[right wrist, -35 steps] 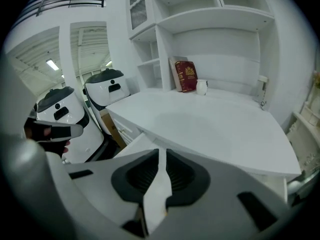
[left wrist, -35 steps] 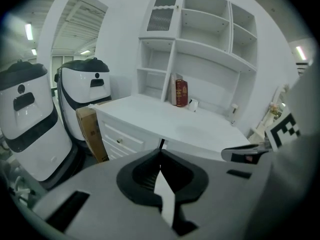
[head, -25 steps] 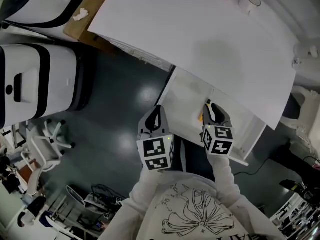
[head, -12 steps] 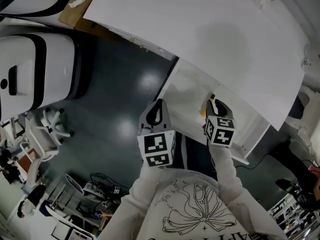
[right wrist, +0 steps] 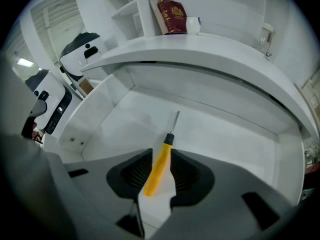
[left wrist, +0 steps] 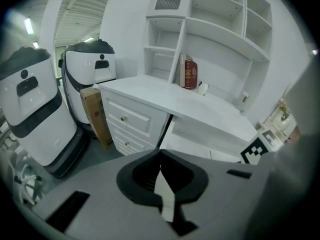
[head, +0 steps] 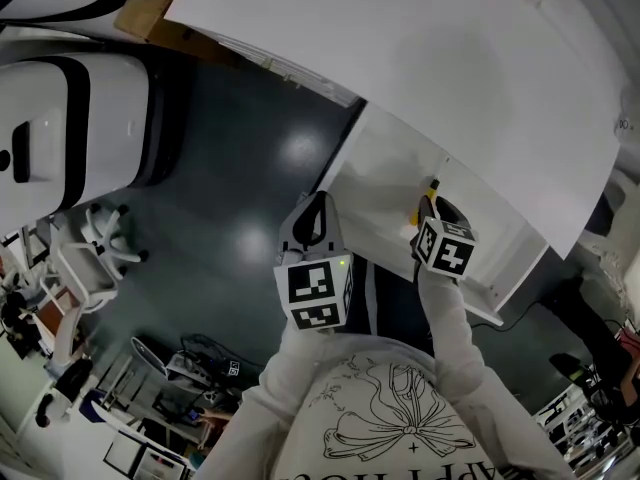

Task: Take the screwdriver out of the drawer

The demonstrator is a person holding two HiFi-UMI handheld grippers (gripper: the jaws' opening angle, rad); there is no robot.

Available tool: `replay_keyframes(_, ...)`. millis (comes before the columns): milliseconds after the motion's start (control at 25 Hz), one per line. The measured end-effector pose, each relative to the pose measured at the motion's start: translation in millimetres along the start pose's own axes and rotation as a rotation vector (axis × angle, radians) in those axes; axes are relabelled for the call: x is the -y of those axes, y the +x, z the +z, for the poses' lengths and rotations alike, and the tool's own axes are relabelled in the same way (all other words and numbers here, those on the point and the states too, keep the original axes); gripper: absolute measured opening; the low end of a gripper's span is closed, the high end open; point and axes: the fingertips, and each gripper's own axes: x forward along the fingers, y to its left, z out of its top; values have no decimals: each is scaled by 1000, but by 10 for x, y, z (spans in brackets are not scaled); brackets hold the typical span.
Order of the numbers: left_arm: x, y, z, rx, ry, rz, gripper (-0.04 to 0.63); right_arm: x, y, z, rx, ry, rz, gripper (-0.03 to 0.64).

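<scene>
**Right tool spread over the screwdriver**

Our right tool is spread wide (its jaws have just been opening), pads either side of the yellow-handled screwdriver but not pressing it. The screwdriver lies flat on the bottom of the open white drawer, under the surface. Our left tool has its tips pressed together on nothing, hovering just outside the drawer over the dark floor.

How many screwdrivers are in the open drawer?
1. The screwdriver lies in the drawer, between the open jaws of the right gripper. That gripper covers the drawer's near part, so more may be hidden.
</scene>
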Motion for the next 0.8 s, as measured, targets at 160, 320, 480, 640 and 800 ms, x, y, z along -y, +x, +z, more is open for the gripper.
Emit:
replay_keyframes(160, -27, -4, -45, -10, -2, 8, 6, 18, 67, -49, -19, 25, -5, 109)
replay_keyframes(320, -70, -13, -76, -9, -10, 13, 6, 14, 106, -84, -42, 36, -16, 109)
replay_keyframes(480, -102, -14, -89, -9, -15, 12, 6, 15, 156, -93, -69, 35, -24, 107)
replay_keyframes(640, -136, -18, -112, -11, -17, 16, 6, 30, 187, -108, -86, 30, -45, 89)
replay_keyframes(800, -149, -24, -132, -10, -22, 23, 6, 44, 189, -105, -85, 21, -47, 80)
